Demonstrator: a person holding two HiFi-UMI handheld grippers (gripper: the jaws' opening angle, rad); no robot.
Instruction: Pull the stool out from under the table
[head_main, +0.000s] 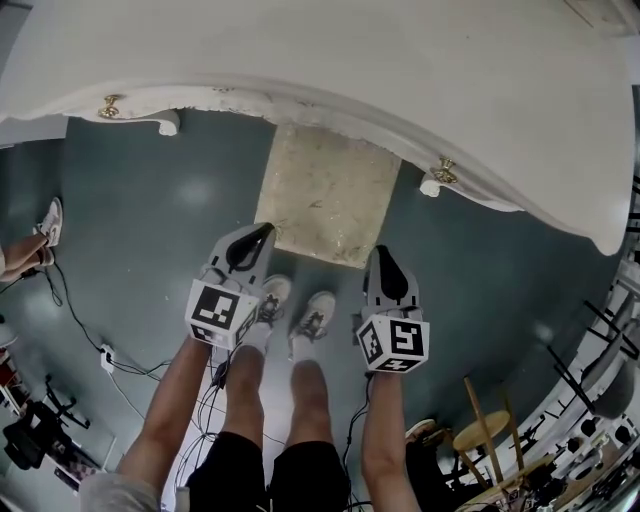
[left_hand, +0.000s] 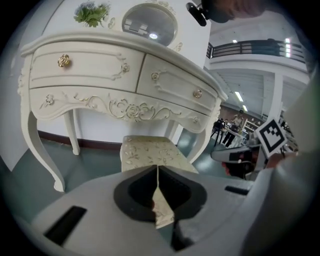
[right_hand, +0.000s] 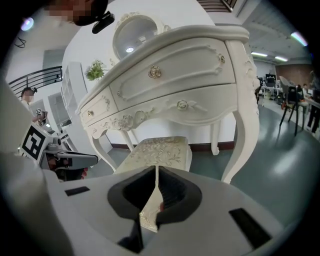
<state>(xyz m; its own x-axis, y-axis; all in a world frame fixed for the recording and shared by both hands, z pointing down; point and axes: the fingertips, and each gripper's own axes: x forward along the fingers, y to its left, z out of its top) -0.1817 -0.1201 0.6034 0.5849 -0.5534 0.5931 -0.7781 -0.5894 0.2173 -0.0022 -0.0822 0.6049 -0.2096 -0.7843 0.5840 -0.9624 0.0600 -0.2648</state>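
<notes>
Left gripper (head_main: 264, 231) and right gripper (head_main: 383, 251) apparently pinch only thin trim of the stool (head_main: 325, 190) outside the table (head_main: 400, 60), so a tug may slip.

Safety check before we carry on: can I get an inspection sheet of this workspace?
Surface: smooth grey-green floor.
Job's things: cushioned stool, its far end under the white table.
Clutter: mirror and plant above the table top.
Grippers: left claw shut on the stool's near left corner; right claw shut on its near right corner.
Cables: black cables and a white power strip on the floor, left of the person.
Surroundings: round wooden seat at lower right; another person's foot at the left edge.
</notes>
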